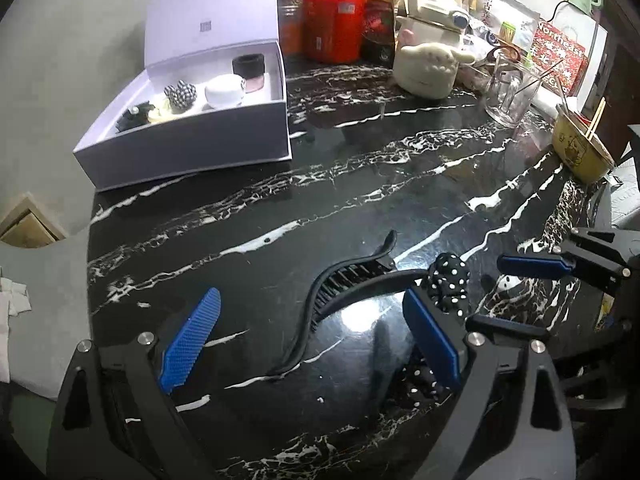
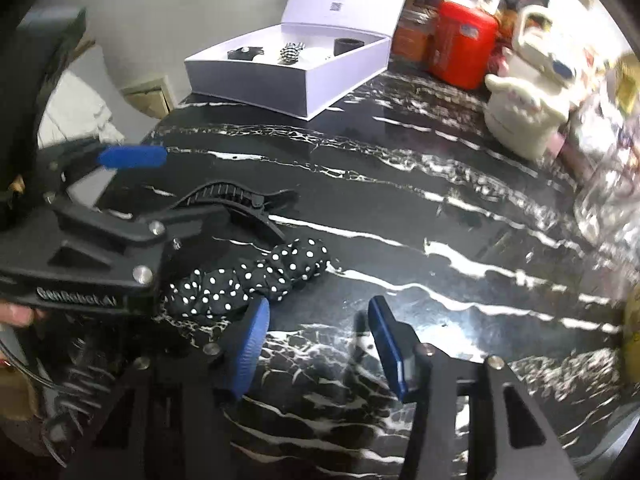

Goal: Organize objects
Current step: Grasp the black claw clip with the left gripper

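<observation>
Item: two hand-held grippers over a black marble table (image 1: 360, 152), both pitched steeply downward.

Left gripper (image 1: 316, 332): low over the near part of the table, angled toward the tabletop. Its blue pads (image 1: 190, 340) stand wide apart, gripping nothing. A black hair claw clip (image 1: 344, 284) lies on the marble between them, untouched as far as can be seen. The right-hand pad sits just beside or against a black scrunchie with white polka dots (image 1: 450, 282); contact cannot be told.

Right gripper (image 2: 316, 340): beside the left one, likewise tilted down. Jaws partly open, narrower than the left pair, with bare marble between them. Its left pad is just beside the near end of the scrunchie (image 2: 256, 276).

Open room: a broad stretch of bare marble lies between the grippers and the far row of goods. The table's left edge curves away near the left gripper.

Far left corner: an open white box (image 1: 192, 148) with lid raised, holding small hair accessories. Along the far edge: a red container (image 1: 334, 22), a cream figurine pot (image 1: 426, 68), a clear glass (image 1: 510, 90), a yellow bowl (image 1: 576, 156).
</observation>
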The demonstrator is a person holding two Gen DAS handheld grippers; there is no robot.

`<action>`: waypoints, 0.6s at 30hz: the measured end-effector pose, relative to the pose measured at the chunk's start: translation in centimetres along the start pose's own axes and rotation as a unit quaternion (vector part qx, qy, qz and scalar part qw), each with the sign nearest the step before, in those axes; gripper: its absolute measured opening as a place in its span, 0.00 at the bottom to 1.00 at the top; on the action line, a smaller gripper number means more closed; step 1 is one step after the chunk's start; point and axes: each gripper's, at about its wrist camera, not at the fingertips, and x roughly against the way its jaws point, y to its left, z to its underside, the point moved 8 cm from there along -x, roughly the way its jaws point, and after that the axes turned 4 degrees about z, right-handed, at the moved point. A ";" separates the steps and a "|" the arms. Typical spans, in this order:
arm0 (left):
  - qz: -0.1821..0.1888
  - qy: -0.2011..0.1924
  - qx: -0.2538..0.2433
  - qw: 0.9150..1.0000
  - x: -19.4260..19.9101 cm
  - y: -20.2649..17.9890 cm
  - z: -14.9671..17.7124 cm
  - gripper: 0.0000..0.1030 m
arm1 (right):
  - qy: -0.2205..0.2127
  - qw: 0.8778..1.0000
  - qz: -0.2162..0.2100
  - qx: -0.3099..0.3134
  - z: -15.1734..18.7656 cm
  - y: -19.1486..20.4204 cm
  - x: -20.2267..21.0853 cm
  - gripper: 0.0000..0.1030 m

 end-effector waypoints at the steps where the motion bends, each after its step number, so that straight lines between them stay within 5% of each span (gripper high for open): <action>1: -0.002 0.004 0.002 1.000 -0.2 0.2 0.1 0.90 | -0.003 1.000 -0.011 -0.003 -0.1 0.2 0.1 0.51; 6: -0.003 0.008 0.013 1.000 -0.9 0.7 0.2 0.89 | -0.012 1.000 -0.024 -0.004 -0.9 1.1 0.5 0.53; 10: 0.021 0.016 0.018 0.999 -1.6 0.4 0.1 0.71 | -0.005 0.999 -0.038 -0.013 -0.9 1.4 0.0 0.53; 14: 0.028 0.018 0.007 0.999 -2.2 -0.2 0.1 0.63 | -0.001 0.999 -0.043 -0.022 -0.9 1.0 -0.2 0.53; 17: 0.020 0.019 -0.012 1.000 -2.3 -0.8 -0.2 0.49 | 0.006 0.998 -0.055 -0.032 -1.0 1.0 -0.8 0.53; 18: 0.018 0.018 -0.011 1.000 -2.2 -0.8 -0.2 0.34 | 0.005 0.997 -0.060 -0.037 -1.2 1.0 -0.8 0.53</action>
